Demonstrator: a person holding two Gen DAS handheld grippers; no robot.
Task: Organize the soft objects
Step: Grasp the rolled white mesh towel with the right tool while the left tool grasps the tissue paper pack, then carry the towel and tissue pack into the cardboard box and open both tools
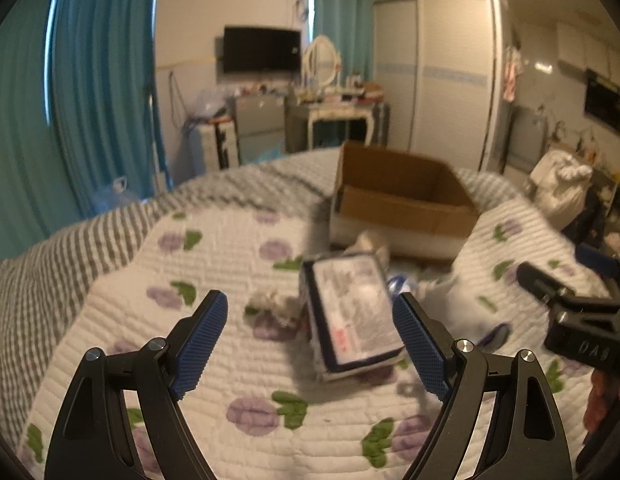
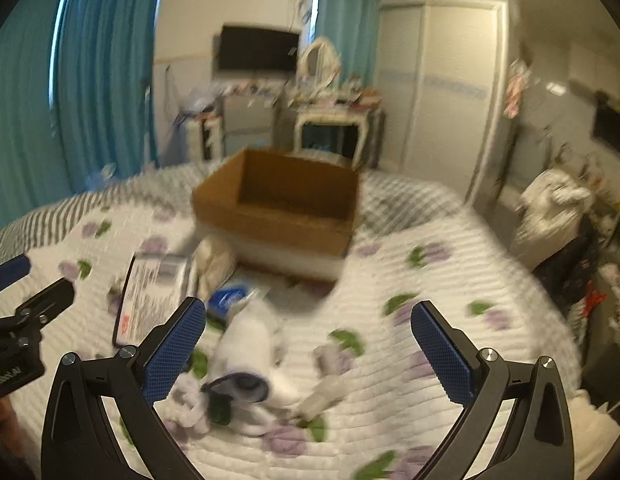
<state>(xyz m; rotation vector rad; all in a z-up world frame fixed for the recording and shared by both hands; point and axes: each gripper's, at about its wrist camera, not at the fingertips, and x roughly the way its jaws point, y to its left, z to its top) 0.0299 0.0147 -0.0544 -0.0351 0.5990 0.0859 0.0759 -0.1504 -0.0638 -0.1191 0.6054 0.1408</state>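
Soft things lie on a white quilt with purple flowers point(image 1: 238, 364). A flat packet in clear plastic with a dark rim point(image 1: 351, 312) lies between my left gripper's point(image 1: 310, 320) open fingers, a little ahead of them; it also shows in the right wrist view point(image 2: 150, 292). A small white fluffy piece point(image 1: 270, 302) lies left of the packet. A white sock-like item with a dark cuff point(image 2: 250, 364) lies just ahead of my right gripper point(image 2: 310, 332), which is open and empty. A beige soft item point(image 2: 216, 262) and a blue-white packet point(image 2: 230, 298) lie near an open cardboard box point(image 2: 286, 208).
The cardboard box point(image 1: 401, 200) stands on the bed beyond the objects. My right gripper's body point(image 1: 577, 320) shows at the right edge of the left wrist view. A grey striped blanket point(image 1: 70, 248) covers the bed's left side. Teal curtains, a dresser and a wardrobe stand behind.
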